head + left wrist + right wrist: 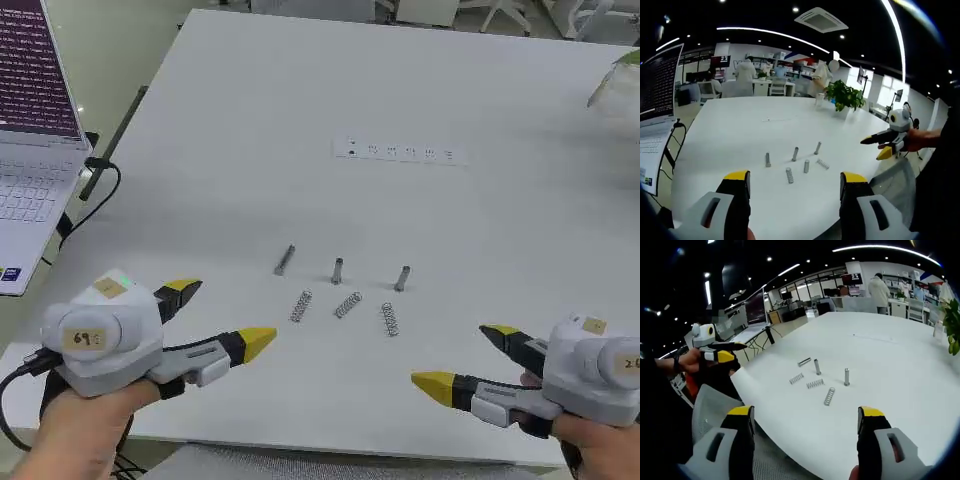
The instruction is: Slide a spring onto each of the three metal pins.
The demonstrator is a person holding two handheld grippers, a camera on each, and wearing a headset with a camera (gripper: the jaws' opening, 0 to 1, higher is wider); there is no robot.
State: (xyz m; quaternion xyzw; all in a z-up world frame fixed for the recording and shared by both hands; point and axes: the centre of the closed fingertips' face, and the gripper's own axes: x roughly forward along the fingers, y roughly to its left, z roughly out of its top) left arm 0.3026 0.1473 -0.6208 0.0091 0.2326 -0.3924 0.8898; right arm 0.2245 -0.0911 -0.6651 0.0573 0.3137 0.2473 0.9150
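Three short metal pins stand in a row mid-table: the left pin (285,259) lies tipped over, the middle pin (337,270) and the right pin (402,278) stand upright. Just in front of them lie three loose springs (301,305) (347,304) (389,318). My left gripper (222,313) hovers near the front left edge, open and empty. My right gripper (465,357) hovers at the front right, also open and empty. In the right gripper view the lying pin (804,361) and the springs (815,384) sit ahead of its jaws; in the left gripper view a spring (789,175) lies closest.
An open laptop (30,150) sits at the left with a black cable (95,190) along the table's side. A flush socket strip (400,152) lies behind the pins. A potted plant (620,75) stands far right. The white table's front edge (330,455) runs just below the grippers.
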